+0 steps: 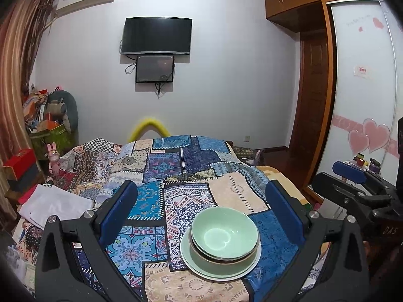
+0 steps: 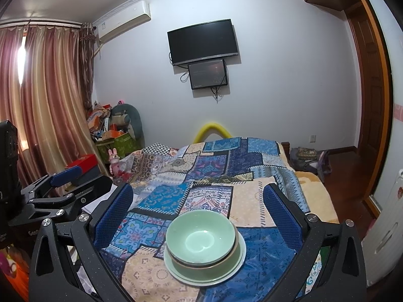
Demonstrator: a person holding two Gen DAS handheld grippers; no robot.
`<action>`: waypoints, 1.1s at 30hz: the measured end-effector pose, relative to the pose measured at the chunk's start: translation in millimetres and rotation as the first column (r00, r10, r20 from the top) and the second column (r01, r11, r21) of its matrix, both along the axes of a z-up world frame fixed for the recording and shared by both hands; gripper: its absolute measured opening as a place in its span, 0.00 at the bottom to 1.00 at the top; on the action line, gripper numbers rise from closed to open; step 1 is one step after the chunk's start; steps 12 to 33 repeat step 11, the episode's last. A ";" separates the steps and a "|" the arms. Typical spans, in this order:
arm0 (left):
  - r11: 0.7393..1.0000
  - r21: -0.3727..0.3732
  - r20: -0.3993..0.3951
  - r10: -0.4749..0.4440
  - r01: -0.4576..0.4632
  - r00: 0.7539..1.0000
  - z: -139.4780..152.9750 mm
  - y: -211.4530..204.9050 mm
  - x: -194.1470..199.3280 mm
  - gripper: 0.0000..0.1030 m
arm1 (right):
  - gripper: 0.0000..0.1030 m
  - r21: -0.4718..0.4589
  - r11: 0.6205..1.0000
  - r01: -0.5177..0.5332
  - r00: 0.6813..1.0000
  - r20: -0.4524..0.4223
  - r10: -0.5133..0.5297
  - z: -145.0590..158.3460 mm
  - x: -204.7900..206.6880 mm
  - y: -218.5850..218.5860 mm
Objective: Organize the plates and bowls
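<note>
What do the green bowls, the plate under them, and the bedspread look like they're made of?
Green bowls: likely glazed ceramic, glossy with light glints inside and dark unglazed-looking rims. Pale green plate: seemingly the same glazed ceramic, with a smooth sheen. Patchwork bedspread: printed woven fabric, matte, creased and draping over the bed.

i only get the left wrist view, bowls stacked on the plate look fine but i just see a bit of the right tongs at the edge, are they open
Observer: Yes. In the right wrist view the right tongs are spread wide and hold nothing.
Operator: are they touching the stack
Observer: No. Both blue pads stand clear of the bowls and of the plate under them.
Operator: whats further left, i only get a strip of curtain
Observer: Full-length curtains cover that wall, with a bright streak of light at their left side.
</note>
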State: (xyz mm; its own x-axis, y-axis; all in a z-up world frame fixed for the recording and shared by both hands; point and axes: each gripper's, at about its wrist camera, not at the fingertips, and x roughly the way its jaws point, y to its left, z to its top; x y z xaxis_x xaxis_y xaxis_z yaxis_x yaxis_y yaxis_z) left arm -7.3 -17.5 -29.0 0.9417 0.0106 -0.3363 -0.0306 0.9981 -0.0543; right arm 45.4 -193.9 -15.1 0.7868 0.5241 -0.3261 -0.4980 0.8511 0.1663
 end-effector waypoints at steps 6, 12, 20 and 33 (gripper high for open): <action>1.000 -0.006 -0.003 -0.010 0.010 1.000 0.0 -0.8 -1.6 1.00 | 1.00 0.002 1.000 -0.001 1.000 -0.007 0.001 -2.0 0.6 0.1; 1.000 -0.026 -0.014 -0.017 0.017 1.000 -1.0 2.5 1.3 1.00 | 1.00 0.002 1.000 -0.004 1.000 -0.015 0.004 -3.5 2.6 0.8; 1.000 -0.026 -0.014 -0.017 0.017 1.000 -1.0 2.5 1.3 1.00 | 1.00 0.002 1.000 -0.004 1.000 -0.015 0.004 -3.5 2.6 0.8; 1.000 -0.026 -0.014 -0.017 0.017 1.000 -1.0 2.5 1.3 1.00 | 1.00 0.002 1.000 -0.004 1.000 -0.015 0.004 -3.5 2.6 0.8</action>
